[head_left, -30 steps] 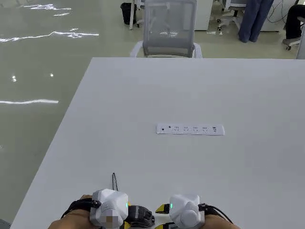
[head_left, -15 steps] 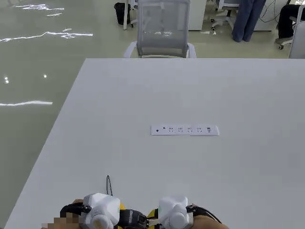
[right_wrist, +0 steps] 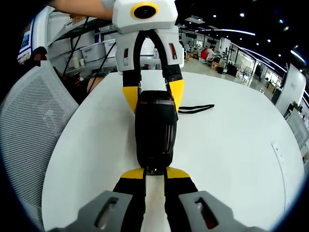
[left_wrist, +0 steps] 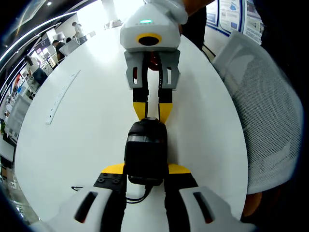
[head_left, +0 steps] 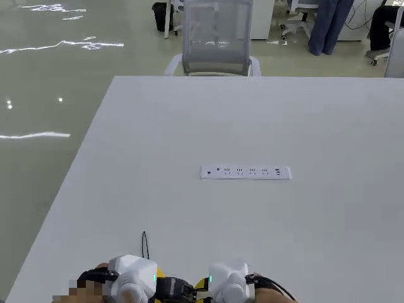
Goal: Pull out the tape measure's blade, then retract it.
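White table (head_left: 158,139), power strip (head_left: 245,172) mid-surface

At the counter's (head_left: 189,126) near edge the left tool (left_wrist: 146,168) and right tool (right_wrist: 154,173) face each other. The tape measure (left_wrist: 146,152) sits between them, held across its body by the left. Whether the right pinches its end is unclear. A power strip (head_left: 245,172) lies mid-counter, and a chair (head_left: 216,38) stands behind the far edge.
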The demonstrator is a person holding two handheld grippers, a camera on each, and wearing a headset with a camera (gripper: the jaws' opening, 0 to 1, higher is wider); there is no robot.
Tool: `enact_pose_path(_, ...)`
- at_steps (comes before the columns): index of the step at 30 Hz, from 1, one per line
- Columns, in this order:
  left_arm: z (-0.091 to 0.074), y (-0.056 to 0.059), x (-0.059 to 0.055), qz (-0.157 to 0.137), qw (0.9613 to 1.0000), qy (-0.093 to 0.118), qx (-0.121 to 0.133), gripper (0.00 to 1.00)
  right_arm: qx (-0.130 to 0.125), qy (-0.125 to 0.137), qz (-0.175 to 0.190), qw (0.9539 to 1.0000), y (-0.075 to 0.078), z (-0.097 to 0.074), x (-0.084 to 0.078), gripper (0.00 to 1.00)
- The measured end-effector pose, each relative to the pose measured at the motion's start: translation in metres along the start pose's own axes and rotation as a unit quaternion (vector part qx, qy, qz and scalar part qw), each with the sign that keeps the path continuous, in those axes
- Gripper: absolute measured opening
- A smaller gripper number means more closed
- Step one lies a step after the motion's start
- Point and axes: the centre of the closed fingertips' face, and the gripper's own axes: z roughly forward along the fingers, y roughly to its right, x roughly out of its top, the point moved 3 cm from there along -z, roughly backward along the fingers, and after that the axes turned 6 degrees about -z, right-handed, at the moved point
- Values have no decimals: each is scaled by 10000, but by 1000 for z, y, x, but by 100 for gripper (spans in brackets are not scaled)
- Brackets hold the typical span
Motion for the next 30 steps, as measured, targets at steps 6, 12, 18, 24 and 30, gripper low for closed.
enact_pose_path(6, -1, 1, -1, -13, 10000, -11, 4, 25, 30, -4, -31, 10000, -2, -1, 2, 11)
enact_pose_path(12, -1, 1, -2, -6, 10000, -21, 8, 25, 67, -36, -182, 9998, -2, -1, 3, 10)
enact_pose_path(18, -1, 2, 0, 3, 10000, -28, 12, 25, 84, -79, -244, 9996, -2, -2, 3, 10)
enact_pose_path(24, -2, 2, 0, 1, 10000, -33, 10, 25, 88, -85, -258, 9996, -3, -3, 3, 10)
enact_pose_path(30, -1, 2, -1, 1, 10000, -32, 7, 25, 91, -122, -278, 9995, -2, -6, 1, 10)
